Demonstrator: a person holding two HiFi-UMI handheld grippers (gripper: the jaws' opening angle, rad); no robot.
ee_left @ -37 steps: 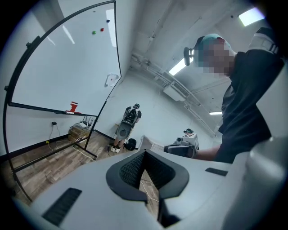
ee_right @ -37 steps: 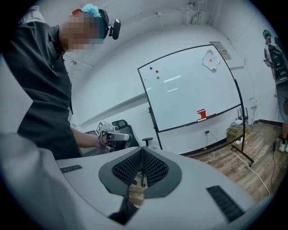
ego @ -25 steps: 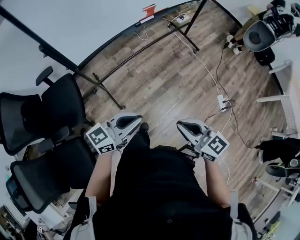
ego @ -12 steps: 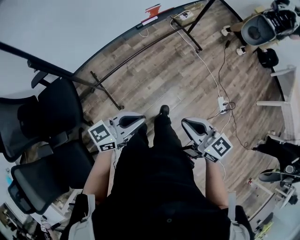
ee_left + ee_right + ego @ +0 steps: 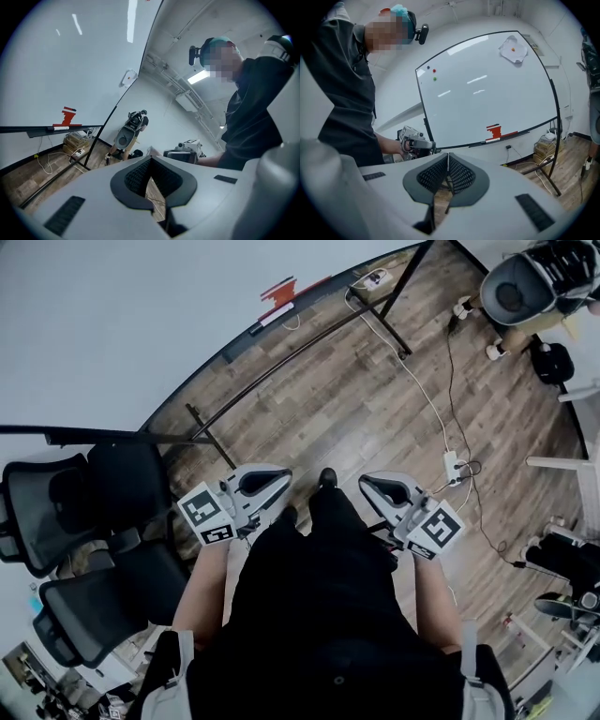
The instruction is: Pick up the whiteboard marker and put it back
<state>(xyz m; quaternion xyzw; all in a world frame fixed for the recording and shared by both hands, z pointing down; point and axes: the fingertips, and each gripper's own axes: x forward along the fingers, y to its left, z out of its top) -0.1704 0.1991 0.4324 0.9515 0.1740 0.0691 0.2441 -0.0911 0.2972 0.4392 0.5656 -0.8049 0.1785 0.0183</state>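
The whiteboard marker, white with a dark cap, lies on the tray at the foot of the whiteboard, far ahead of both grippers. A red eraser rests just above it. My left gripper and right gripper are held at waist height over the wooden floor, both shut and holding nothing. In the left gripper view the marker lies on the tray far left of the shut gripper. In the right gripper view the marker shows beyond the shut gripper.
Two black office chairs stand at my left. The board's black stand legs cross the floor ahead. A power strip with cables lies at the right. Another grey chair is at the far right corner.
The view has moved closer to the whiteboard and a foot has stepped forward. The chairs have slid lower left in the view. Both grippers stay shut at the same height.
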